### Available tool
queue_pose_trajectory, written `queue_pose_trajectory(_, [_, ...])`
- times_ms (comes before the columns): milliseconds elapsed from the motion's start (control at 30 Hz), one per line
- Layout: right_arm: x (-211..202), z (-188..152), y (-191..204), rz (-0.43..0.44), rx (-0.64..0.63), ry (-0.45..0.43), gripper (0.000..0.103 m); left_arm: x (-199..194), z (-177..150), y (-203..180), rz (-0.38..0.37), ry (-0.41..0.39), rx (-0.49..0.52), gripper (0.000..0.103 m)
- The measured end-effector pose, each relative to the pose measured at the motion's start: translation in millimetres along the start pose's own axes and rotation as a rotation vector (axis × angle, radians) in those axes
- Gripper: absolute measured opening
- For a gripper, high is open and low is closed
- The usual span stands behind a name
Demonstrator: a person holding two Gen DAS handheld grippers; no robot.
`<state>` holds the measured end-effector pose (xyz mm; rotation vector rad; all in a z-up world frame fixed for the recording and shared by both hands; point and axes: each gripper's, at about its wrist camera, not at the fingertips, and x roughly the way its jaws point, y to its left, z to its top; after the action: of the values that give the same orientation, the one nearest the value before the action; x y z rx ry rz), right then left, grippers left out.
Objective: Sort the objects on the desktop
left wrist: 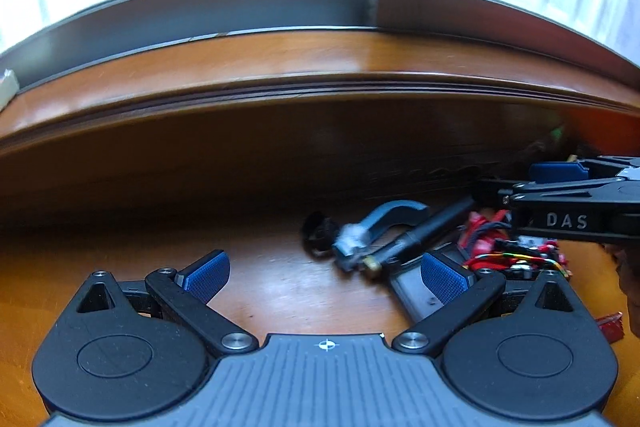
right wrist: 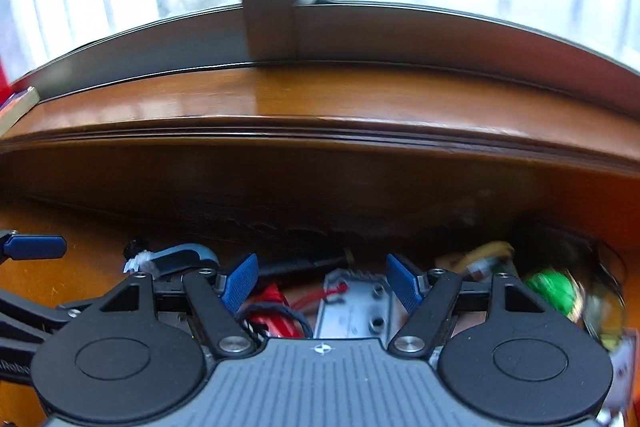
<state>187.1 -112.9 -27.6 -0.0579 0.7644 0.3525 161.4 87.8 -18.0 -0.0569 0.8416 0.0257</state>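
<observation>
While both jaws gape empty over the wooden counter [left wrist: 280, 283], the left gripper [left wrist: 326, 273] faces a blue clamp [left wrist: 384, 223] at two o'clock; the right gripper [right wrist: 322, 281] hovers above a grey metal block [right wrist: 356, 307] and red wires [right wrist: 276, 311].

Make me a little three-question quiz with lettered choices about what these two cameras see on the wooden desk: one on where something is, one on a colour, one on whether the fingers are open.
1. Where does the pile of small parts lie?
A. on the window ledge
B. on the wooden desk below the ledge
C. between the left gripper's fingers

2. What colour are the pads on the fingers?
A. blue
B. yellow
C. white

3. How does the right gripper stand?
A. shut on the grey metal block
B. shut with nothing held
C. open, holding nothing

Answers:
1 B, the blue-grey clamp, black pen and red wired parts rest on the desk.
2 A, both pads show blue.
3 C, its fingers are spread above the grey metal block, touching nothing.
</observation>
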Motion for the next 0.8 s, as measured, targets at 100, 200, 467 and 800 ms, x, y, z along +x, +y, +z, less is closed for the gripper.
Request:
queue_pose_trajectory(100, [12,3,2,0.028,-0.040,-0.004,0.072,4,-2,14,0.019,0.008,-0.030,0.103])
queue_pose_trajectory(200, [22,4,6,0.056,-0.075,0.016,0.065,6,-3,25,0.037,0.015,-0.054,0.103])
queue_pose_trajectory(467, [16,-11,21,0.115,-0.137,0.081,0.062,3,-11,32,0.048,0.020,-0.047,0.103])
queue_pose_trajectory(800, [-29,-64,43,0.155,-0.220,0.144,0.066,5,-9,9,-0.002,0.012,0.011,0.103])
